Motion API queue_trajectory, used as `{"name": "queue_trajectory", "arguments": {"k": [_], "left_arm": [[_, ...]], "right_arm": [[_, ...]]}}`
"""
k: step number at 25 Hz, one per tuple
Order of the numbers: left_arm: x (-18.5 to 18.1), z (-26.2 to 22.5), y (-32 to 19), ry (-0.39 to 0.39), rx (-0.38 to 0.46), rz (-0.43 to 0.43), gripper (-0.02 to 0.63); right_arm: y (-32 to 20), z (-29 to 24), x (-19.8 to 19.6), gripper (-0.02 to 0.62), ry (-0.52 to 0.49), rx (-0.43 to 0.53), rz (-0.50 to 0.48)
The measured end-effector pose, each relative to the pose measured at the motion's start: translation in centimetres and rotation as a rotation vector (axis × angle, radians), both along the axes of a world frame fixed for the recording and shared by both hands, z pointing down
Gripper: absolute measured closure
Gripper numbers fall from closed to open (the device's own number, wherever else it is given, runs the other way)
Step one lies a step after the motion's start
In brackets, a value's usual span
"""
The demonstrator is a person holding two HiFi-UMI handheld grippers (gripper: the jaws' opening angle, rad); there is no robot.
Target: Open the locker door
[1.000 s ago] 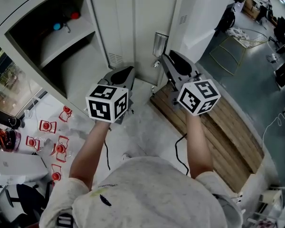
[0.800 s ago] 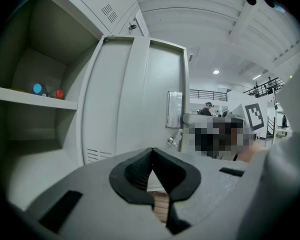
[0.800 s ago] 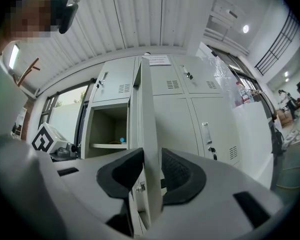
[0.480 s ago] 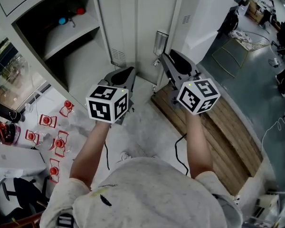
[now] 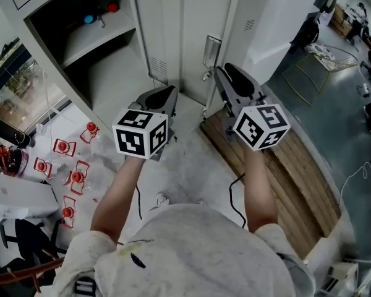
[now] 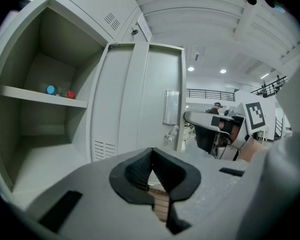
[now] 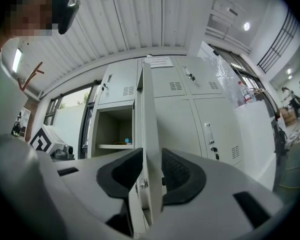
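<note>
Grey locker bank (image 7: pixel 200 114) ahead, with the open compartment's shelf (image 6: pixel 40 95) up and left of the left gripper (image 6: pixel 151 155) jaws. Right gripper (image 7: pixel 151 160) jaws pinch the free edge of the locker door (image 7: pixel 149 109), which stands swung out, edge-on between them. Left jaws are pressed together, nothing in them, door ahead of them.

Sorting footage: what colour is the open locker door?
The locker door is light grey; best in left gripper view.

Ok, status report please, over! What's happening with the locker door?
Left gripper shut, empty. Right gripper clamped on edge of door. Door stands open, shelf inside showing. Nothing seen blocking it.
</note>
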State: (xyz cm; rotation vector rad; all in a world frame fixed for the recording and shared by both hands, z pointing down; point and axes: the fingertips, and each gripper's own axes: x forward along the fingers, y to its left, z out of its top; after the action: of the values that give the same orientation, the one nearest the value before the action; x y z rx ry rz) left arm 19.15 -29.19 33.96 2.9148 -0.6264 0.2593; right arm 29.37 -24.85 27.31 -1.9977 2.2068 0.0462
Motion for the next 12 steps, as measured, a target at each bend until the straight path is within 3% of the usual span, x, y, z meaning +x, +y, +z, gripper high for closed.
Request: {"name": "queue_trajectory", "arguments": {"k": [12], "left_arm": [[-0.9,-0.1,1.1,-0.011,0.022,-0.072,0.600]], "right_arm": [[1.4,-0.3,-3.1,0.506,0.027,0.010,-0.077]]}}
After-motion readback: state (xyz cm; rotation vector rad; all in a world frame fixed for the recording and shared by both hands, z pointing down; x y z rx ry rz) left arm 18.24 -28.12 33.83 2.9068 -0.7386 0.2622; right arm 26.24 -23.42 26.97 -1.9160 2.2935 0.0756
